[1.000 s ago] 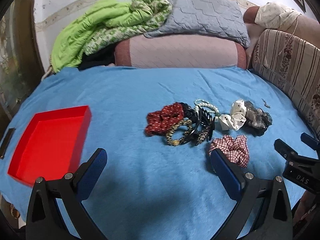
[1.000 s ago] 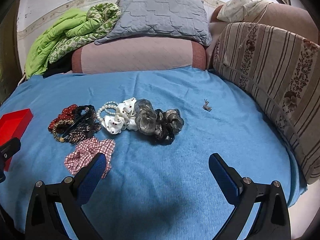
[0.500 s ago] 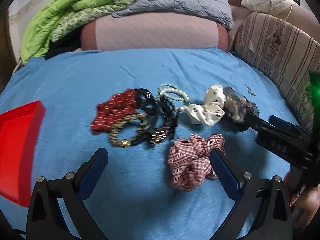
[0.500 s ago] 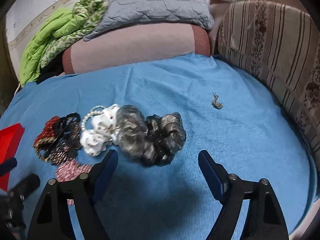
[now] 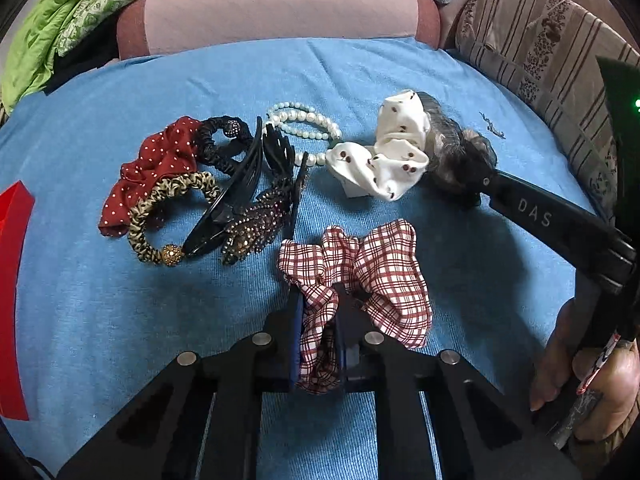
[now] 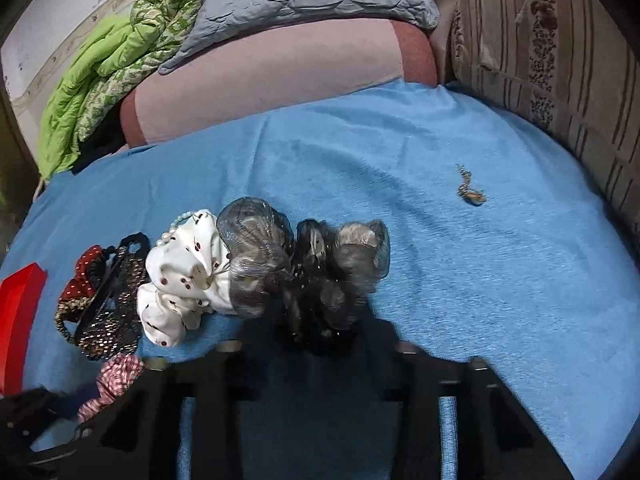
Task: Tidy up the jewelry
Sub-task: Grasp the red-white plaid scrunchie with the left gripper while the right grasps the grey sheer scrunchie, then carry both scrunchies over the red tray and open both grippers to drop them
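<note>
My left gripper (image 5: 320, 320) is shut on the near fold of a red-and-white plaid scrunchie (image 5: 384, 272) lying on the blue bedspread. My right gripper (image 6: 320, 340) is blurred and its jaws are closing on a black-and-grey organza scrunchie (image 6: 320, 264), whose near part fills the gap between them. One of its fingers (image 5: 528, 208) shows in the left wrist view, tip against that dark scrunchie (image 5: 460, 168). Beside it lie a white cherry-print scrunchie (image 5: 392, 160), pearl bracelets (image 5: 304, 124), a black claw clip (image 5: 240, 192) and a red dotted scrunchie (image 5: 152, 168).
A red tray (image 5: 12, 280) sits at the left edge of the bedspread. A small metal trinket (image 6: 470, 194) lies alone to the right. Pillows, a bolster (image 6: 260, 84) and a striped cushion (image 6: 560, 60) border the back and right. A person's hand (image 5: 592, 380) holds the right gripper.
Both grippers moved forward and down toward the pile. The left jaws went from wide open to shut on the plaid scrunchie. The right jaws narrowed around the dark scrunchie.
</note>
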Demonstrator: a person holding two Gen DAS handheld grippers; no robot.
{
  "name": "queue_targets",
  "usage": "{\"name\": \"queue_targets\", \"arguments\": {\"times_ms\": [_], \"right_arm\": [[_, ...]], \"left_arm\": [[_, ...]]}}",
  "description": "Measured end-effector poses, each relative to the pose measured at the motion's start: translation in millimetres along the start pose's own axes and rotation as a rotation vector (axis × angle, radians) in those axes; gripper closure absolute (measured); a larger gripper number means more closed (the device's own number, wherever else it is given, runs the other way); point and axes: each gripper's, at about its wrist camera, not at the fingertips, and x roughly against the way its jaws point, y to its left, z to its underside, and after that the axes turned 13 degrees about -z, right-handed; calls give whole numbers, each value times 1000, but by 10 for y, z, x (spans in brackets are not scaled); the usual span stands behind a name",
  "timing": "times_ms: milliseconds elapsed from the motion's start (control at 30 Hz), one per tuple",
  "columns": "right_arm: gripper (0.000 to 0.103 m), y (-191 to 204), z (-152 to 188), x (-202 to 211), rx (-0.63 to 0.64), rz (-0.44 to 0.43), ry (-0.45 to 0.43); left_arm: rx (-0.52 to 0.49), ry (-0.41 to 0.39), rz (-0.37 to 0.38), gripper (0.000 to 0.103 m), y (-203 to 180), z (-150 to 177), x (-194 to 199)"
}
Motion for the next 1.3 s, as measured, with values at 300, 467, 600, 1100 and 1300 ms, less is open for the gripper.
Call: {"name": "queue_targets", "arguments": {"times_ms": [300,467,600,1100,1300], "right_arm": [[87,123,28,258,10,-23,-15],[87,215,84,535,6,-16,-39],[87,294,138,775,1,-12,-63],[87,1587,150,1098,203,-148,-69],[87,2327,182,765,259,-263,0]], "left_arm": [[-4,-42,37,94,70,75,433],[20,-69,48,94,196,164,693],[54,-102,51,94,380,240,932],[211,-225,-151,94,1700,477,1301],[249,-252,-268,94,2455,434,1252]]}}
